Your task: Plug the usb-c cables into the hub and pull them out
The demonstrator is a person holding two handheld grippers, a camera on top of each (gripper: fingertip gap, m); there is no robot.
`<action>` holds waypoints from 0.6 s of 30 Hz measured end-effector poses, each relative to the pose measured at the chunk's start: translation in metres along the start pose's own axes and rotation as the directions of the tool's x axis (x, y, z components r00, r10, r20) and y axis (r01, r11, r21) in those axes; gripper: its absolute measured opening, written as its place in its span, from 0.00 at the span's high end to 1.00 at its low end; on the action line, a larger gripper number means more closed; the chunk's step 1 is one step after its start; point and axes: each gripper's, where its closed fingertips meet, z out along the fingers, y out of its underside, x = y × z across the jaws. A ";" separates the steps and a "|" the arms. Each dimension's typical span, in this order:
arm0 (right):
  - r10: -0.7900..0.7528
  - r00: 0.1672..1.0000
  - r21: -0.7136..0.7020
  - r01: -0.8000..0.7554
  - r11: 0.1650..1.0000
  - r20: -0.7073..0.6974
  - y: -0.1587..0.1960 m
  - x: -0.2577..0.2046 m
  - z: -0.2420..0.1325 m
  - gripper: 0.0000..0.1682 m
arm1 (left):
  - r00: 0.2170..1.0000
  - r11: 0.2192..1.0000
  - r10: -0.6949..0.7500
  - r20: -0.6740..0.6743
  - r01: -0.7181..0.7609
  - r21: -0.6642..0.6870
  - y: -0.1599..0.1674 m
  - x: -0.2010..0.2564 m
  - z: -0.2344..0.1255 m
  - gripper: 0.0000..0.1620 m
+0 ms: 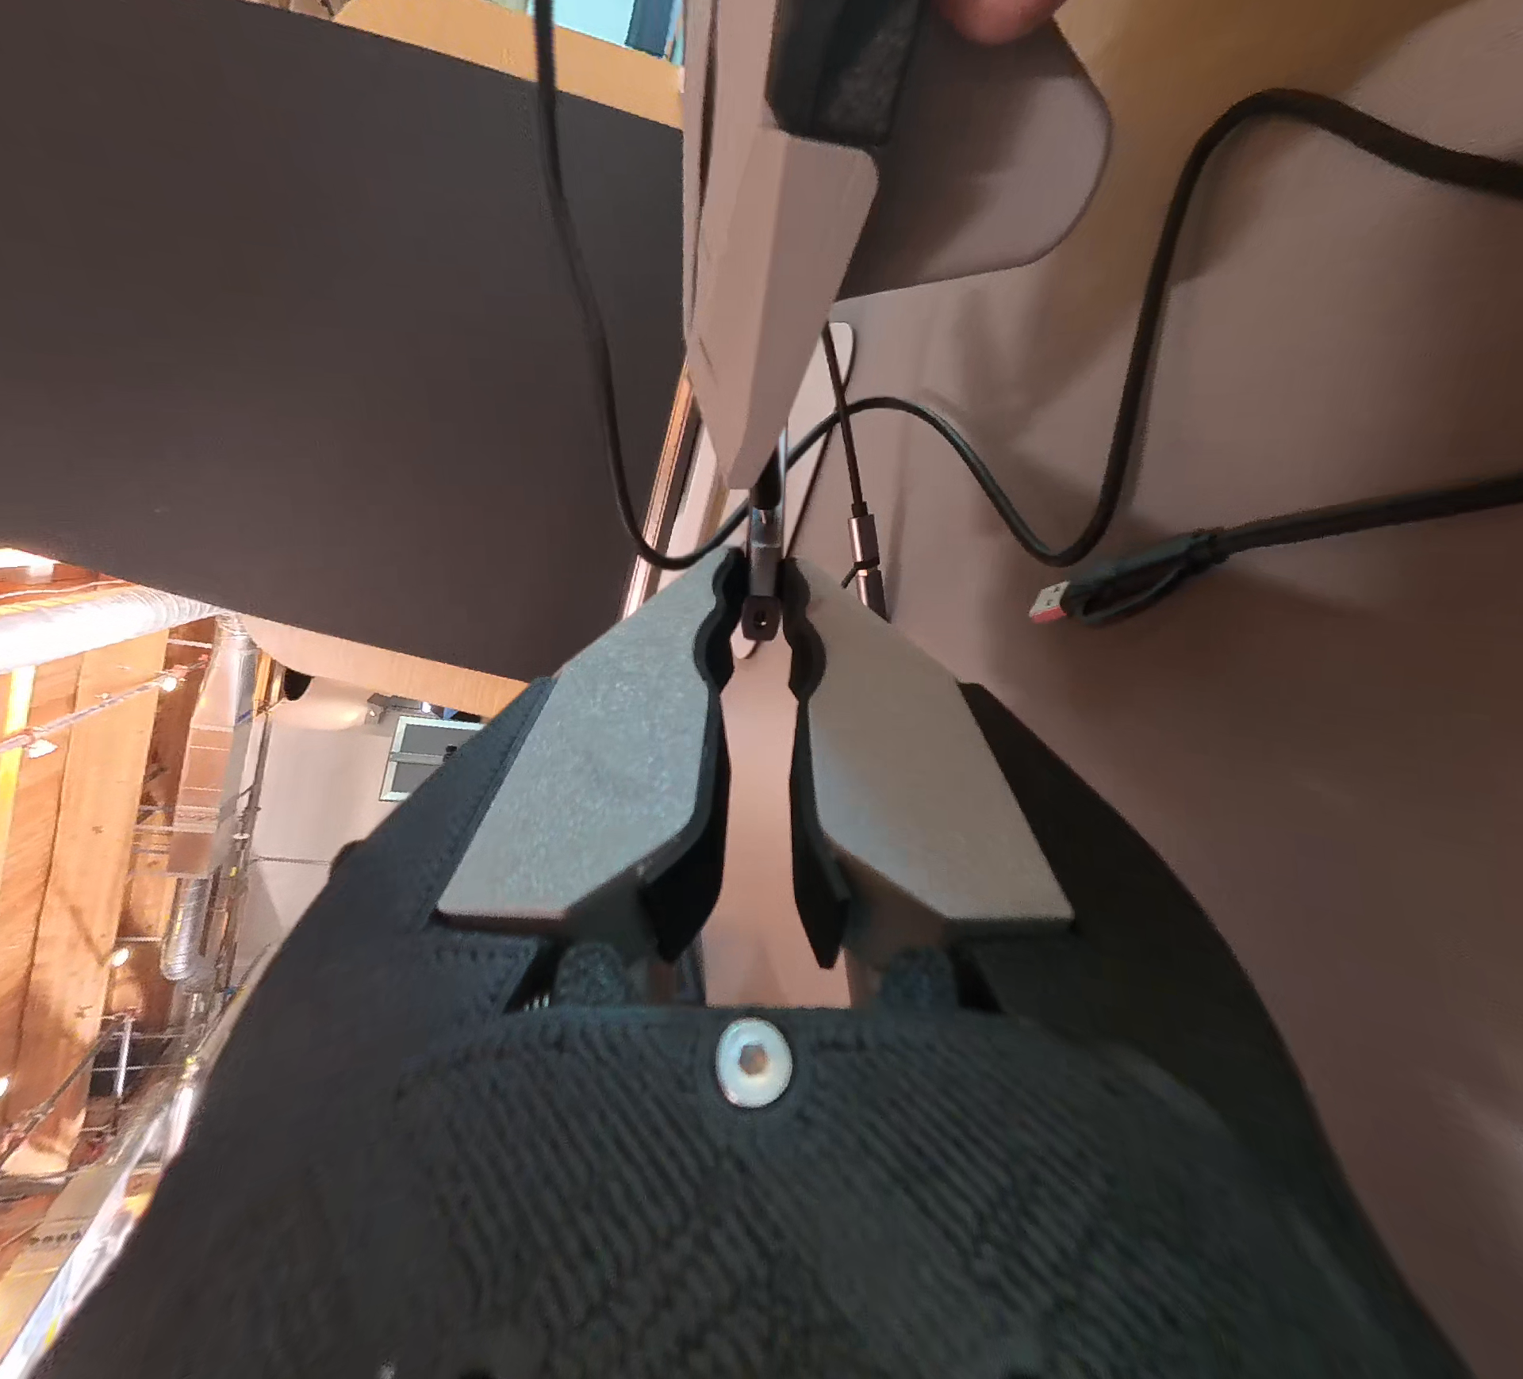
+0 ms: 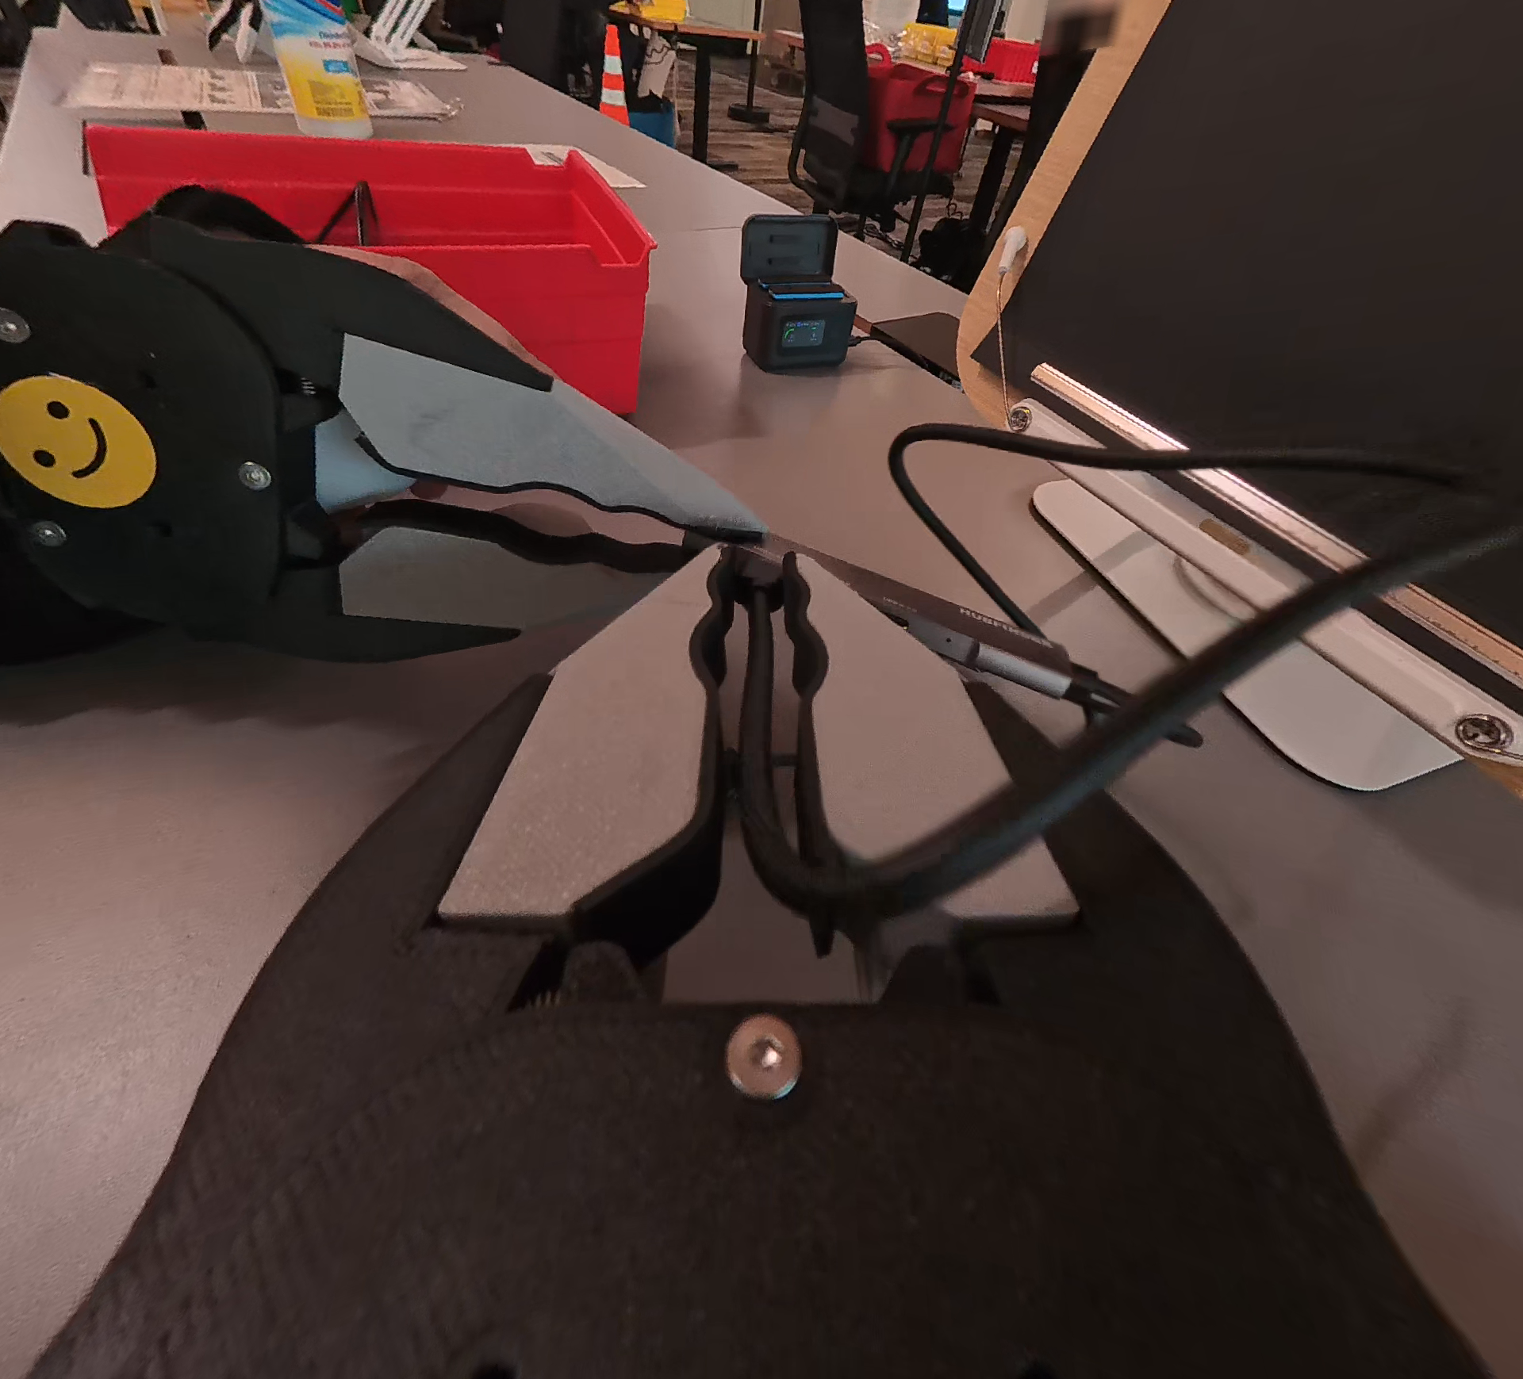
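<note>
A slim dark grey hub lies on the grey table. My left gripper is shut on the hub's near end; in the right wrist view it comes in from the left with a yellow smiley sticker. My right gripper is shut on a black braided usb-c cable, with its plug at the hub right beside the left fingertips. In the left wrist view the right gripper reaches down from above. A second, silver usb-c plug sits against the hub's side.
A loose black cable with a red usb-a plug lies to the right. A monitor on a white stand base is close on the right. A red bin, a small charger case and a wipes canister stand behind. Left and right tips are no more than a few centimetres apart.
</note>
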 end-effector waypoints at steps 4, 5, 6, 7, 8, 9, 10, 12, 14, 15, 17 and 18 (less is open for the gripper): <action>-0.031 0.999 0.006 0.031 0.999 -0.016 -0.002 -0.001 -0.001 0.95 | 0.996 0.996 -0.081 -0.027 0.082 0.024 -0.002 -0.001 -0.002 0.96; -0.032 0.999 0.015 0.032 0.999 -0.019 -0.003 0.000 -0.002 0.95 | 0.995 0.994 -0.100 -0.023 0.101 0.031 -0.002 -0.003 -0.002 0.96; -0.030 0.999 0.020 0.031 0.999 -0.019 -0.003 0.000 -0.001 0.95 | 0.995 0.994 -0.102 -0.018 0.102 0.030 -0.002 -0.005 -0.002 0.96; -0.029 0.999 0.020 0.030 0.999 -0.019 -0.003 0.000 -0.001 0.95 | 0.995 0.995 -0.100 -0.016 0.100 0.027 -0.003 -0.005 -0.002 0.96; -0.023 1.000 0.021 0.023 1.000 -0.018 -0.003 0.000 -0.002 0.95 | 0.995 0.995 -0.100 -0.016 0.101 0.025 -0.003 -0.004 -0.002 0.96; -0.015 1.000 0.028 0.016 0.999 -0.015 -0.004 0.000 -0.002 0.95 | 0.994 0.994 -0.104 -0.014 0.104 0.025 -0.004 -0.005 -0.002 0.96; -0.008 1.000 0.031 0.009 0.999 -0.011 -0.004 0.000 -0.003 0.95 | 0.994 0.993 -0.112 -0.020 0.113 0.025 -0.005 -0.004 -0.003 0.96; -0.008 1.000 0.036 0.009 0.999 -0.010 -0.005 0.000 -0.004 0.95 | 0.989 0.989 -0.146 -0.033 0.147 0.034 -0.007 -0.005 -0.004 0.96; -0.026 0.999 0.022 0.026 0.999 -0.019 -0.004 0.000 -0.003 0.95 | 0.989 0.988 -0.146 -0.036 0.147 0.035 -0.008 -0.004 -0.004 0.96; -0.036 0.999 0.011 0.036 0.999 -0.029 -0.003 0.000 -0.003 0.95 | 0.989 0.989 -0.143 -0.033 0.144 0.031 -0.008 -0.004 -0.004 0.96; -0.038 0.999 -0.002 0.038 0.999 -0.034 -0.001 0.001 -0.001 0.95 | 0.990 0.990 -0.139 -0.040 0.140 0.024 -0.008 -0.002 -0.003 0.96; -0.026 0.999 0.004 0.026 1.000 -0.026 -0.001 0.001 -0.002 0.95 | 0.990 0.990 -0.138 -0.038 0.139 0.030 -0.009 -0.002 -0.004 0.96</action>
